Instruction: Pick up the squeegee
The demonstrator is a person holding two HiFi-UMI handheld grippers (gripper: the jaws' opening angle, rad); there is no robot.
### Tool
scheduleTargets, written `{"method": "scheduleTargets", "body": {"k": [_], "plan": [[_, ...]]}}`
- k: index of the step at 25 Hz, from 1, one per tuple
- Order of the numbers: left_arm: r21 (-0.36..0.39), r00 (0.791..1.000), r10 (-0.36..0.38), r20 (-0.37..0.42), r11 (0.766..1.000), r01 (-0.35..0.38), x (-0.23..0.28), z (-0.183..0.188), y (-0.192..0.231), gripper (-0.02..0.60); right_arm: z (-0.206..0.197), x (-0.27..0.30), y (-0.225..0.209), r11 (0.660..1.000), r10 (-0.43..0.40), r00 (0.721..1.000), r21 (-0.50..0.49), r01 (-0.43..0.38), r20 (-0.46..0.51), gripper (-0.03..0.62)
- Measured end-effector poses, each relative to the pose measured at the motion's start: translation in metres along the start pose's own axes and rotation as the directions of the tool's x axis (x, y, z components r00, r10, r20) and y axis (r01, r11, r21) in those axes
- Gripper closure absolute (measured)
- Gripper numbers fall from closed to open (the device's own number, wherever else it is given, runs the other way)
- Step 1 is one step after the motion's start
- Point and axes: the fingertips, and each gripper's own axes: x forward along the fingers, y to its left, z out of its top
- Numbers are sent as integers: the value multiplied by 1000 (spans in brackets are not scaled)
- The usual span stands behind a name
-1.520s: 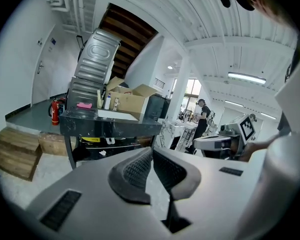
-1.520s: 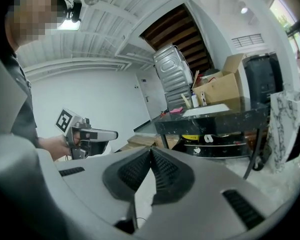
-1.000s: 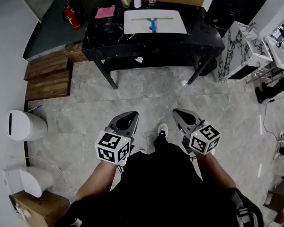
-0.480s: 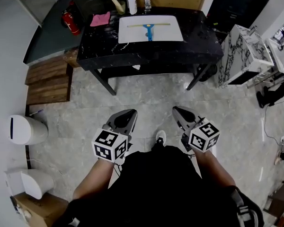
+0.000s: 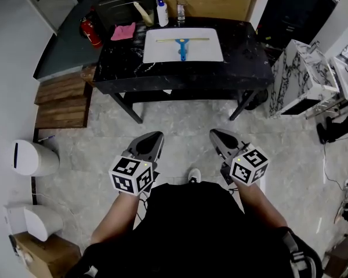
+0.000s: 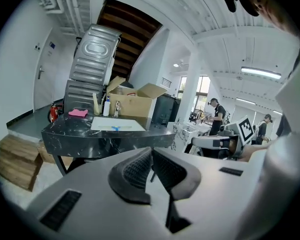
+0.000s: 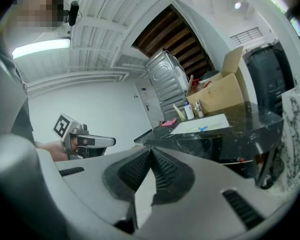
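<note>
**Squeegee well ahead, both grippers shut and empty**

The left gripper (image 5: 156, 138) is seen with its jaws pressed together and nothing between them; the same is shown for the right gripper (image 5: 216, 135), closed on nothing. Both are held low before the person, pointed toward the black marble table (image 5: 246, 54).

The squeegee (image 5: 182, 45) is found well apart from both, straight ahead, laid flat on a white mat (image 5: 156, 54) on that table. Its blade is set across the view, left to right, and its blue handle is turned back toward the person. It is placed about midway between the two grippers, so neither can fairly be called nearer from this steep view.

No brand or writing can be read. Only square markers are shown on the gripper cubes, and the label on the bottle (image 5: 162, 13) is too small.
</note>
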Motion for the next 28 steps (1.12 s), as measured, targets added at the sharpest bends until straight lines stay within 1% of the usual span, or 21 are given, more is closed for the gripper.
{"method": "scheduleTargets", "body": {"k": [2,4,8,12,18,22,28], "plan": [[-16,1000,16,4,1000,-16,8,2,2,555,5,0,-8,1000,13,1000,-6,-13,17,586],[-17,1000,23,3,1000,-23,15,3,1,557,11,-2,-13,1000,24,999,-18,-24,25,586],[-4,1000,6,5,1000,-6,33,8,-12,555,13,-6,-23,999,35,999,-18,-34,33,585],[16,1000,-3,1,1000,3,42,9,-19,555,7,-7,-33,1000,28,1000,6,-28,11,586],[-9,1000,16,-20,1000,-17,46,2,-11,556,7,-1,-38,999,47,999,-5,-47,0,585],[-6,1000,-3,-26,1000,3,60,3,-12,556,5,2,-47,1000,28,999,8,-27,-17,585],[15,999,-25,-23,1000,25,79,18,-5,555,7,8,-63,1000,1,1000,28,0,-14,586]]}}
